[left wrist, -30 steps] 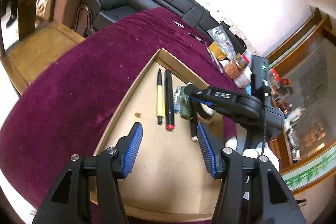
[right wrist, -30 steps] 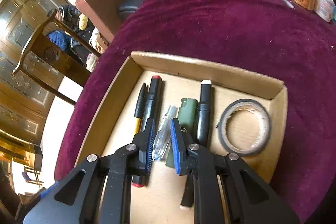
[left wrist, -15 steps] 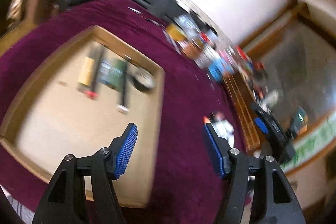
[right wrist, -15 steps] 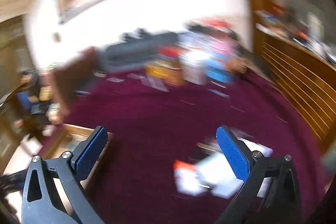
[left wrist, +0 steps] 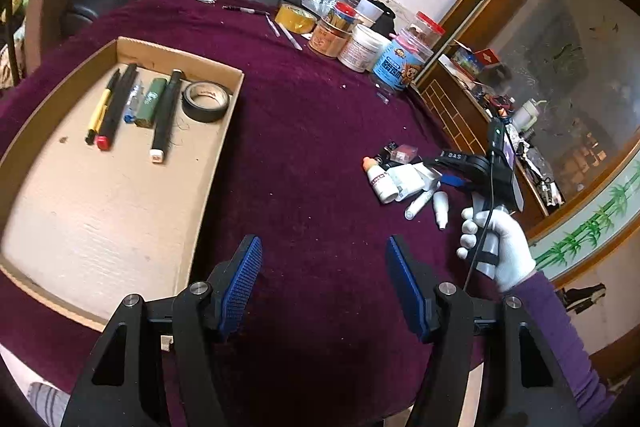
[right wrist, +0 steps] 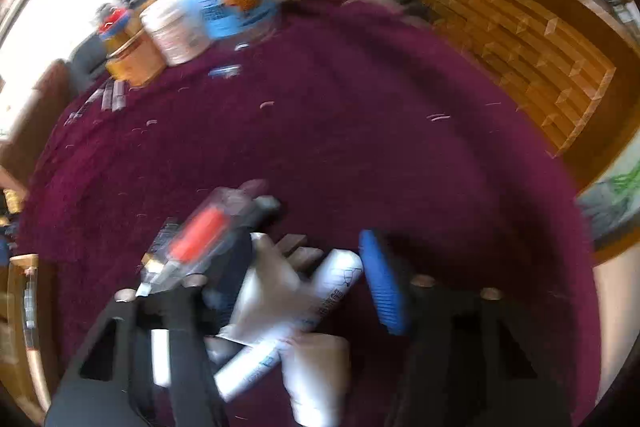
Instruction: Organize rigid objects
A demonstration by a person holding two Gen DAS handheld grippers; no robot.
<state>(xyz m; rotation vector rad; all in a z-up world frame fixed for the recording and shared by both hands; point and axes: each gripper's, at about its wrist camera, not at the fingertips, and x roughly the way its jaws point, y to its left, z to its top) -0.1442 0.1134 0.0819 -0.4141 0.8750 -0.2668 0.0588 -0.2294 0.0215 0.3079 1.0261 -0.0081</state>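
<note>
Since the earlier frame, the right gripper (right wrist: 304,287) has moved from the box (left wrist: 224,131) down to the small bottles (right wrist: 304,307) at lower centre, jaws wide to pick one, while the left gripper (left wrist: 324,283) waits wide.

Inside my cardboard box (left wrist: 120,163), near its far wall, the sorted things lie side by side: a yellow-and-black pen (left wrist: 101,107), a black marker with a red cap (left wrist: 116,107), a small clear-and-blue piece (left wrist: 133,103), a green lighter (left wrist: 151,102), a black marker with a white end (left wrist: 165,117), and a roll of black tape (left wrist: 206,101) lying flat. Well right of the box, on the maroon cloth, a loose heap of white tubes and bottles (left wrist: 404,183) lies; one seems orange-capped, though blur hides detail.
</note>
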